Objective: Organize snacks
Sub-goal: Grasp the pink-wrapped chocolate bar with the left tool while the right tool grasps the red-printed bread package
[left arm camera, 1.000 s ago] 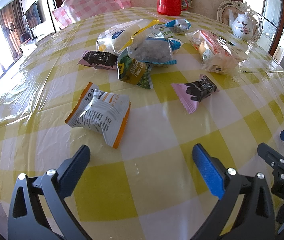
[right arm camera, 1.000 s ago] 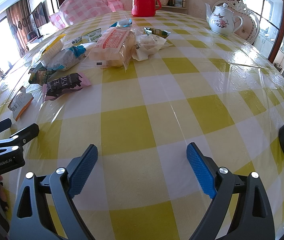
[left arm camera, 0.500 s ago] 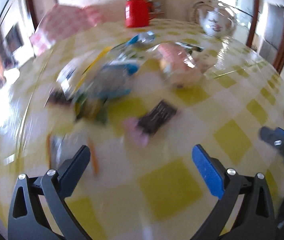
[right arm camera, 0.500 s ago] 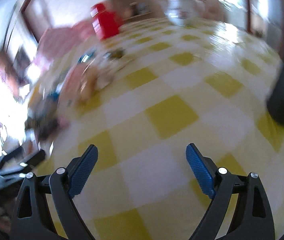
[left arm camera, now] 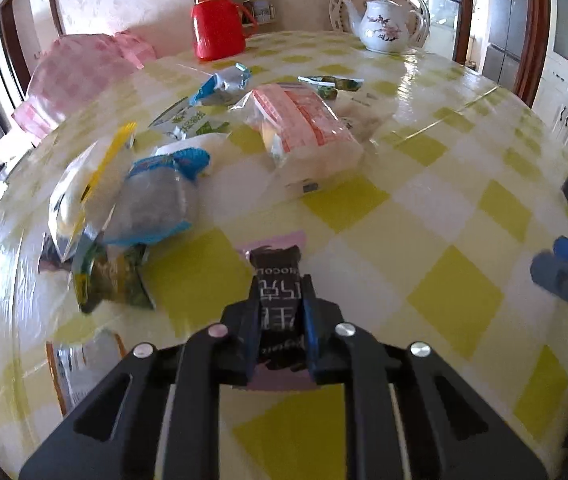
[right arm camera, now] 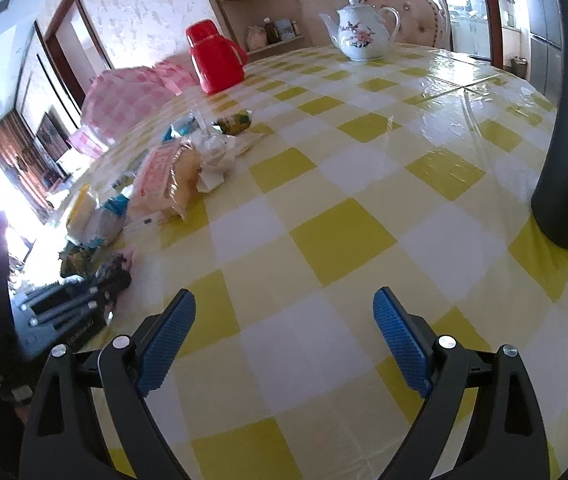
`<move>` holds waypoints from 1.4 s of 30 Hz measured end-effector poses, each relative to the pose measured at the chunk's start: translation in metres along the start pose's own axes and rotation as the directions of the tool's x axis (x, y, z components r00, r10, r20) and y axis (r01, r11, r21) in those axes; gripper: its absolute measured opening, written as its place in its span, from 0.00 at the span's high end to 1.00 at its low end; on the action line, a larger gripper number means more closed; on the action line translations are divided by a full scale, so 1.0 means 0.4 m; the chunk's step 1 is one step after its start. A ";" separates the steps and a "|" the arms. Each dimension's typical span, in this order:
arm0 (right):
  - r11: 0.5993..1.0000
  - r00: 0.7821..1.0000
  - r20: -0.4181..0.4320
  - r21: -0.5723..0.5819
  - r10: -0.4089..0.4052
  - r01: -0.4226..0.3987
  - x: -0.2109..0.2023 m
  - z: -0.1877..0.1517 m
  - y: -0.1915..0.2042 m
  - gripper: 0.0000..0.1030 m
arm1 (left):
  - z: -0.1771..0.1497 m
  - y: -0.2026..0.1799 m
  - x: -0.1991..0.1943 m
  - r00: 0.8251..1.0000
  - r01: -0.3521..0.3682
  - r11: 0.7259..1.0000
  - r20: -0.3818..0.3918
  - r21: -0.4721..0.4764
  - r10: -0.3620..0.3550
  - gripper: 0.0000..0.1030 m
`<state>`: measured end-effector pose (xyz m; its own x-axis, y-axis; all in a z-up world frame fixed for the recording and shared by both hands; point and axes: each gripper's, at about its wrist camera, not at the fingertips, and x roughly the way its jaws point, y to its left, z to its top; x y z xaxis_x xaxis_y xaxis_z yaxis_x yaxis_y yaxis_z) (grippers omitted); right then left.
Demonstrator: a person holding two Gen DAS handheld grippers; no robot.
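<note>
We read upside-down letters "OCOL" and large Chinese characters on the black-and-pink chocolate snack packet; other packet print is illegible.

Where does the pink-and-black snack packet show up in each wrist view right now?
Left wrist: pink-and-black snack packet at bottom centre, clamped in the left tongs.
Right wrist: only a dark, blurred bit at far left, at the left tongs' tip.
Shared landmark: red thermos.

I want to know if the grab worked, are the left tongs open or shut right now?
Shut. The left tongs pinch the pink-edged black chocolate snack packet between both blue pads.
</note>
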<state>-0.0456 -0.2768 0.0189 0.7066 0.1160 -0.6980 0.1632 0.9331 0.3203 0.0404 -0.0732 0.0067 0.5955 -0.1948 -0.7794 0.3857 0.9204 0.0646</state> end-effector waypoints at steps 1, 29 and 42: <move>1.000 0.999 0.027 0.006 0.026 -0.026 -0.014 -0.002 -0.005 0.15 | -0.001 0.005 -0.006 1.000 0.012 1.000 0.007 -0.016 -0.012 0.82; 0.969 0.997 -0.070 -0.244 0.021 -0.037 0.260 0.257 0.363 0.24 | -0.108 0.077 -0.153 0.981 0.104 0.944 0.191 -0.312 -0.045 0.82; 0.897 0.999 0.013 -0.441 -0.042 0.044 0.191 0.111 0.373 0.56 | -0.113 0.090 -0.159 0.978 0.112 0.933 0.207 -0.341 -0.042 0.82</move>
<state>0.0633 -0.1441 0.0420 0.7077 0.0720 -0.7028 -0.1262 0.9917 -0.0255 -0.0157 -0.0125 0.0305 0.7113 -0.2996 -0.6359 0.1870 0.9527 -0.2396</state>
